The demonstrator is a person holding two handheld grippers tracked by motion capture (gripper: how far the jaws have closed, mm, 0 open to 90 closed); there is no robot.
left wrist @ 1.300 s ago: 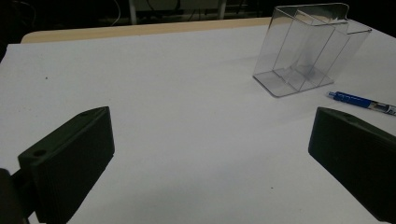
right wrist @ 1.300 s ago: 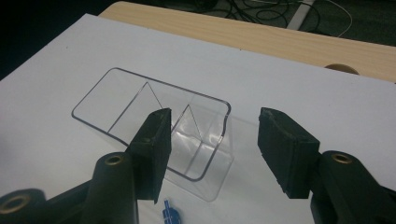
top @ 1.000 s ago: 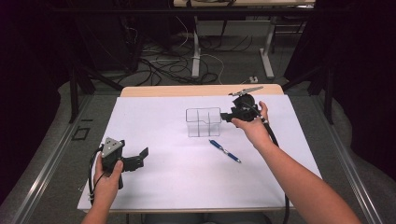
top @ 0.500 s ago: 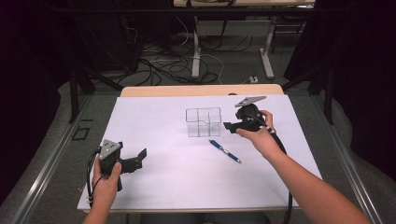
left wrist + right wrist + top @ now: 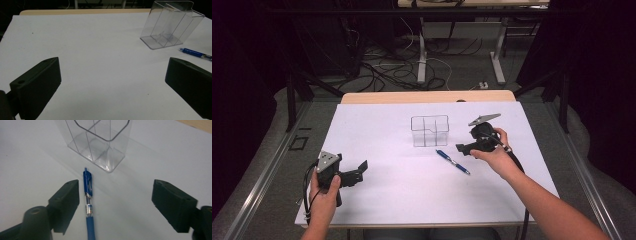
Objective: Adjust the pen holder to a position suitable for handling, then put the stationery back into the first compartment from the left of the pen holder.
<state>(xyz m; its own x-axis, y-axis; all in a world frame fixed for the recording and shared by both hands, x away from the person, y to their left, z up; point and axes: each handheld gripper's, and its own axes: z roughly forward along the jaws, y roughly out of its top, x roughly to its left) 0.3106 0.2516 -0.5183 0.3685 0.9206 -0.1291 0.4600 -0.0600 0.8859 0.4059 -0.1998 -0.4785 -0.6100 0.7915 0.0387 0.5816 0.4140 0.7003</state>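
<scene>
Approach step: your right gripper (image 5: 115, 202), jaws wide open and empty, looks down on the blue pen (image 5: 88, 202), which lies just inside its left jaw, short of the clear organizer (image 5: 100, 142). Next, centre the pen between the jaws, descend, close. Your left gripper (image 5: 112, 82) rests wide open, empty.

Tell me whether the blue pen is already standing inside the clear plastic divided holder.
No, the blue pen lies flat on the white table, outside the clear plastic divided holder, between the open right gripper jaws.
</scene>
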